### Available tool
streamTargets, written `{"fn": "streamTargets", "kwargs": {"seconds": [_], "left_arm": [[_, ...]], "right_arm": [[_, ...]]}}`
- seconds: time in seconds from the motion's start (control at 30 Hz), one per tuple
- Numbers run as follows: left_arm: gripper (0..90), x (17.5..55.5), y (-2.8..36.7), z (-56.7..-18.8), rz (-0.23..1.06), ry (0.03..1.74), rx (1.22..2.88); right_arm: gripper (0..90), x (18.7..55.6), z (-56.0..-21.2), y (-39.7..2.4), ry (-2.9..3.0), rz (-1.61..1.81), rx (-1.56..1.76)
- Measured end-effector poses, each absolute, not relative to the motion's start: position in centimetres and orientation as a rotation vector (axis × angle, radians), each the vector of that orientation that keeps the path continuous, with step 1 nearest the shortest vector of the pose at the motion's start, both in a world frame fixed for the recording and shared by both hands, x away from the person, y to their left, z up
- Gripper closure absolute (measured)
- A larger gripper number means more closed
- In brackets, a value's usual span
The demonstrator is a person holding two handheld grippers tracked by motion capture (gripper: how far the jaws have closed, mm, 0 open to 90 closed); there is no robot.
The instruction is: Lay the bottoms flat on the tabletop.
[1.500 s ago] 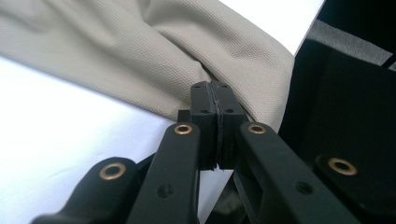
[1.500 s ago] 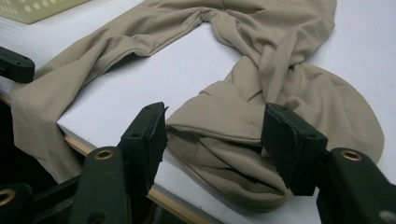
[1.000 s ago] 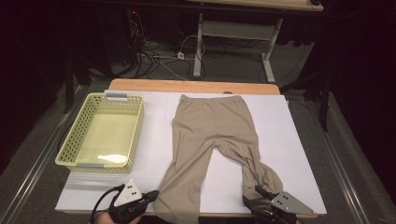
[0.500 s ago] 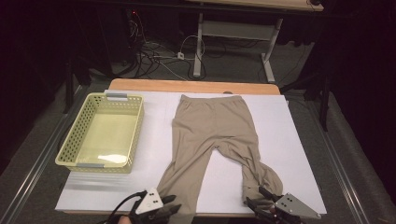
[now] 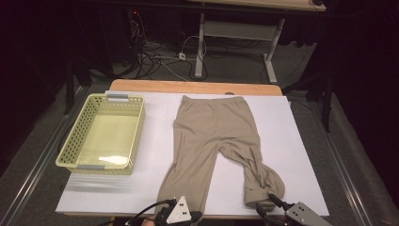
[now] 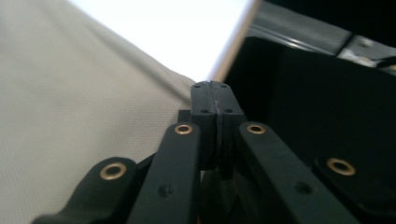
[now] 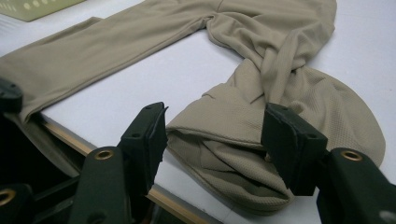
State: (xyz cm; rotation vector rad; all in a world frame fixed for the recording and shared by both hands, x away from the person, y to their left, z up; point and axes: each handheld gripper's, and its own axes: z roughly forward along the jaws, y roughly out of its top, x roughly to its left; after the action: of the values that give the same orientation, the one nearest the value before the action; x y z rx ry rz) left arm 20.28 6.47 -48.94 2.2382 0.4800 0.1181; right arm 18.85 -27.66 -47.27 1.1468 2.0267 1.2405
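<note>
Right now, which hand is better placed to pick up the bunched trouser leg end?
Right. The right tool is open with the bunched leg end between its jaws. The left tool is shut, at the table's near edge beside the flat leg.

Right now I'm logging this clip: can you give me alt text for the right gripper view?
The right gripper stands with its two black jaws open on either side of the bunched, twisted leg end of tan trousers at the near edge of a white table. The other leg lies flat to the left, and a corner of a yellow basket shows at top left.
</note>
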Motion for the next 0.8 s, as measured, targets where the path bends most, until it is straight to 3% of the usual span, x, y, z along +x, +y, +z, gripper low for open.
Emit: {"fn": "streamTargets", "kwargs": {"seconds": [0.27,0.3,0.4,0.67,0.8], "left_arm": [[86.0,19.0,5.3,-49.1,0.082,0.4,2.254],[81.5,19.1,5.6,-49.0,0.079,0.412,2.244],[72.1,19.5,7.2,-48.5,0.099,0.478,2.196],[57.3,21.9,14.0,-48.3,0.28,0.799,2.079],[57.9,22.9,15.1,-49.3,0.248,0.884,2.072]], "right_arm": [[41.5,19.2,-47.3,-27.1,2.045,1.238,1.132],[41.5,19.2,-47.3,-27.0,2.047,1.241,1.128],[41.5,19.4,-47.2,-26.9,2.049,1.251,1.118],[41.6,20.2,-47.1,-26.0,2.075,1.266,1.087],[41.7,20.6,-47.2,-25.6,2.086,1.271,1.078]]}}
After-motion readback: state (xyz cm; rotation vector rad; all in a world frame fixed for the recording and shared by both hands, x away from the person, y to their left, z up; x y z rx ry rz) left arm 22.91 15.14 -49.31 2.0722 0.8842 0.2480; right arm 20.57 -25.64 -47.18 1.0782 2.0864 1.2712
